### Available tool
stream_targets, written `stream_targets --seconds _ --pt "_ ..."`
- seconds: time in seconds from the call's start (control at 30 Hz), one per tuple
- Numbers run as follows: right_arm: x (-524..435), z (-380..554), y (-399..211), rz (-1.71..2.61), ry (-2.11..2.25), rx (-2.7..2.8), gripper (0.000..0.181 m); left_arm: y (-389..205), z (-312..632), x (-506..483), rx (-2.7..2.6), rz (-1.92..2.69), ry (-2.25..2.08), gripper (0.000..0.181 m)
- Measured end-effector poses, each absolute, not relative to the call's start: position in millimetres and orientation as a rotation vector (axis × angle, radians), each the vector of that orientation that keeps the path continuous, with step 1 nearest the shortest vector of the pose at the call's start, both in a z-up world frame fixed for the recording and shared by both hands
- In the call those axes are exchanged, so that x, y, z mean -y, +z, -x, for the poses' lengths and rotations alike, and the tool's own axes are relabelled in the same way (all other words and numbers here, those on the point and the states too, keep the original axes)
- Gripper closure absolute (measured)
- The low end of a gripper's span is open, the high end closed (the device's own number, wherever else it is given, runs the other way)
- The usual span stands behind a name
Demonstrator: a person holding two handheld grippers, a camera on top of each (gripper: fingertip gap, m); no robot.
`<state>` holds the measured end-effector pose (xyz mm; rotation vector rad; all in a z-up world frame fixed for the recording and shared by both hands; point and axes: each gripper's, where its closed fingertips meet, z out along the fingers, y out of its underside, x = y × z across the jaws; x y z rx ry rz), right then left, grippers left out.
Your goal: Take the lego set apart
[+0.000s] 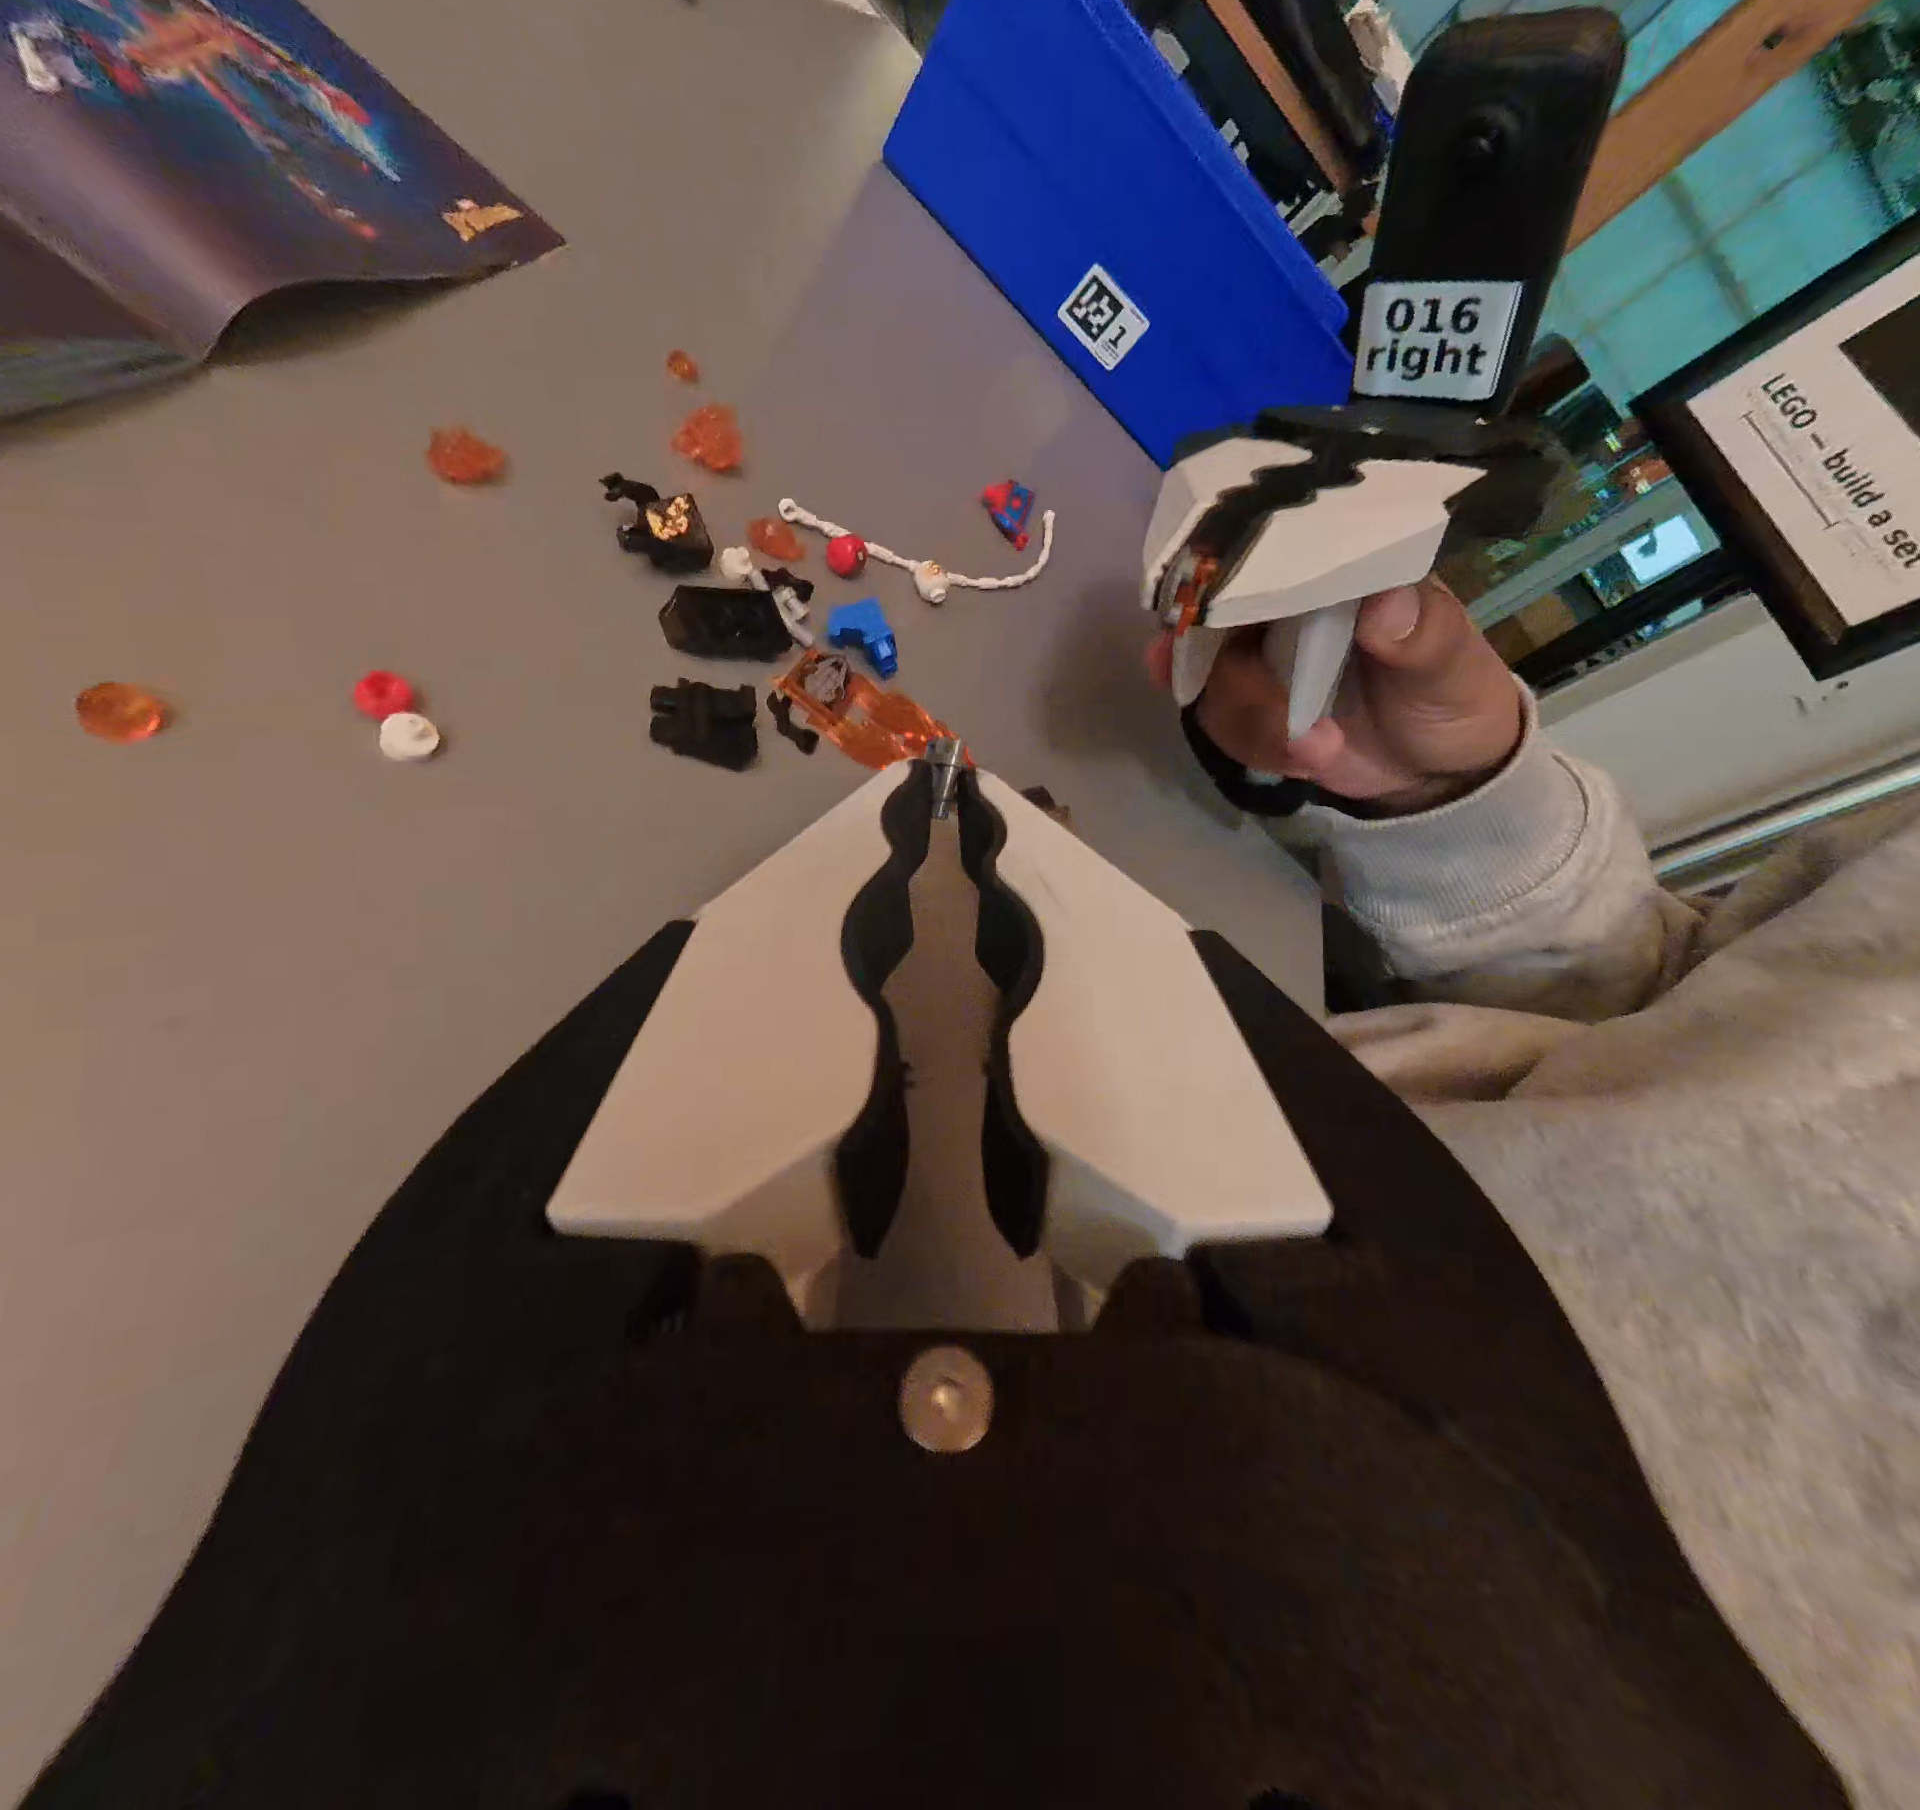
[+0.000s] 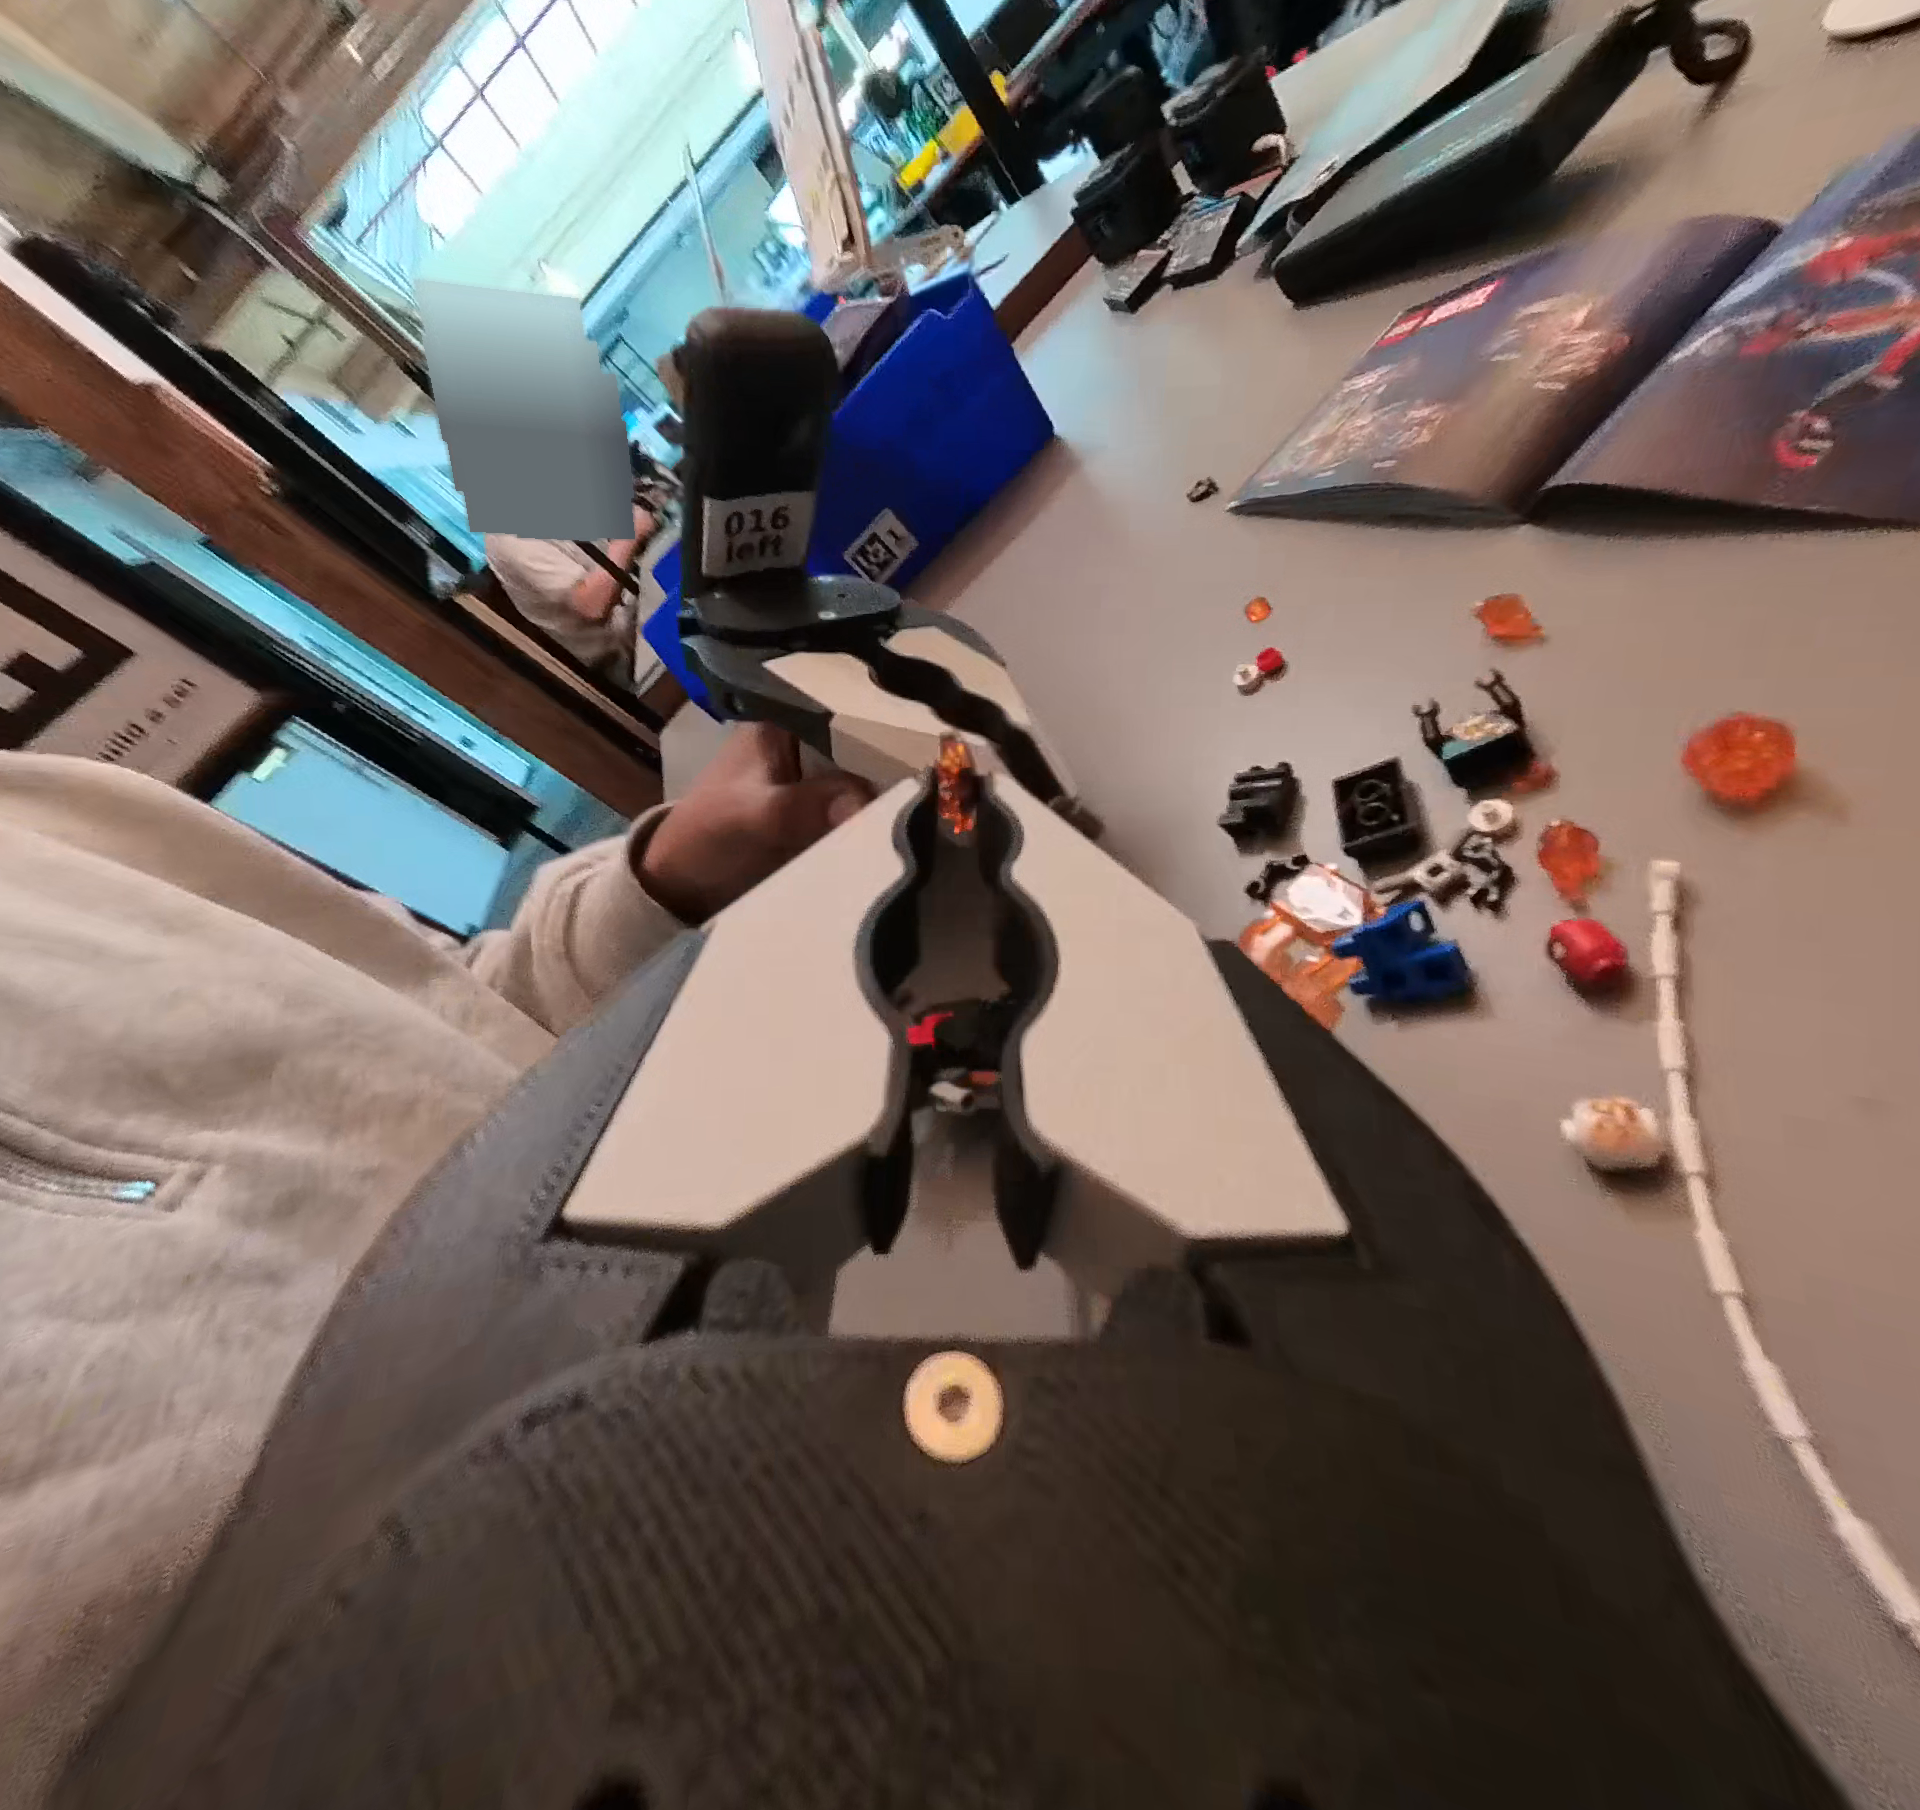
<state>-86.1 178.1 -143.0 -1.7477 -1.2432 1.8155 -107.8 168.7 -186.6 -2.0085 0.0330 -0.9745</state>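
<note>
Across the grey worktop (image 1: 260,929) lie an open instruction booklet (image 2: 1621,389), a blue bin (image 1: 1091,191) and scattered lego pieces (image 1: 727,617). Above its near edge, the left gripper (image 1: 940,781) has its jaws closed on a small grey pin (image 1: 943,768). Beside it, the right gripper (image 2: 958,792) is raised, jaws clamped on a transparent orange piece (image 2: 956,784).

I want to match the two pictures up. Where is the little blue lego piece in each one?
Left wrist view: the blue lego piece lies on the table, just above centre, beyond the left gripper.
Right wrist view: the blue lego piece lies right of centre, beside the right gripper.
Shared landmark: the blue bin at the table's far edge.
</note>
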Motion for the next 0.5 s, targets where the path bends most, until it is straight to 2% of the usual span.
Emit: stream_targets --seconds 0.03,0.1,0.2,0.3,0.33,0.4,0.5 --pt "-177.3 86.6 -142.3 1.752 1.845 1.22 0.176 -185.2 107.5 -170.7 -0.034 2.001 -0.962 0.175" --pt "-176.5 86.6 -142.0 1.756 1.862 1.2 0.176 -178.8 105.1 -172.1 -0.047 1.958 -0.959 0.149" --pt "-172.2 85.9 -144.0 1.755 1.848 1.234 0.176 -158.2 93.2 -166.1 -0.087 1.825 -1.09 0.143" --pt "-160.4 86.6 -144.6 1.727 1.859 1.309 0.176 -139.1 84.0 -158.7 -0.083 1.699 -1.291 0.145" --pt "-155.5 87.0 -144.2 1.711 1.865 1.339 0.176 -136.9 83.1 -157.2 -0.078 1.68 -1.332 0.152" --pt "-146.8 87.8 -142.7 1.673 1.87 1.395 0.176 -132.4 82.3 -152.5 -0.088 1.646 -1.385 0.177" --pt "-142.1 89.4 -142.3 1.636 1.819 1.446 0.177 -133.8 84.7 -149.7 -0.09 1.652 -1.379 0.179"
